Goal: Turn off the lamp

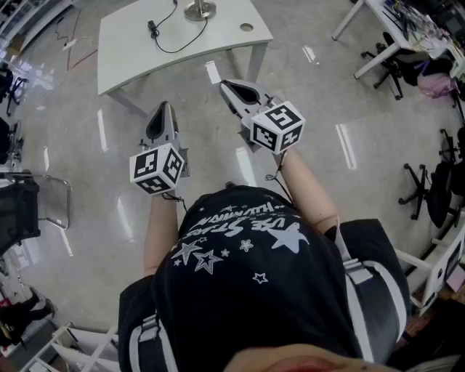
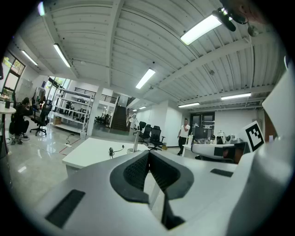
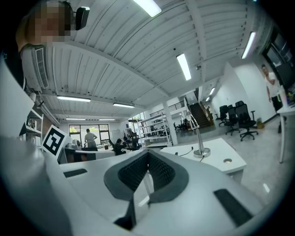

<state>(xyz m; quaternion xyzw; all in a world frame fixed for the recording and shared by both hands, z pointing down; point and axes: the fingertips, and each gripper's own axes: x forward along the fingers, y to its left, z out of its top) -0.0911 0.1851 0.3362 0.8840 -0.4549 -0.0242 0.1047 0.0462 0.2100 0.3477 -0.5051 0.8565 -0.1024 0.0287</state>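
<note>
The lamp stands on a white table (image 1: pixel 131 36) ahead of me; only its round metal base (image 1: pixel 200 10) shows in the head view. Its black cord runs left to an inline switch (image 1: pixel 152 27). In the right gripper view the lamp's thin pole (image 3: pixel 198 138) rises from the table's far part, and in the left gripper view the pole (image 2: pixel 135 138) stands beyond the switch (image 2: pixel 111 150). My left gripper (image 1: pixel 164 107) and right gripper (image 1: pixel 227 84) are held level over the floor, short of the table's near edge. Both are shut and hold nothing.
A cable hole (image 1: pixel 247 27) sits in the table's right part. Office chairs (image 1: pixel 436 189) and another desk (image 1: pixel 392 22) stand to the right, and a chair (image 1: pixel 22 203) to the left. A person (image 2: pixel 184 134) stands far off, and shelving (image 2: pixel 76 110) lines the back.
</note>
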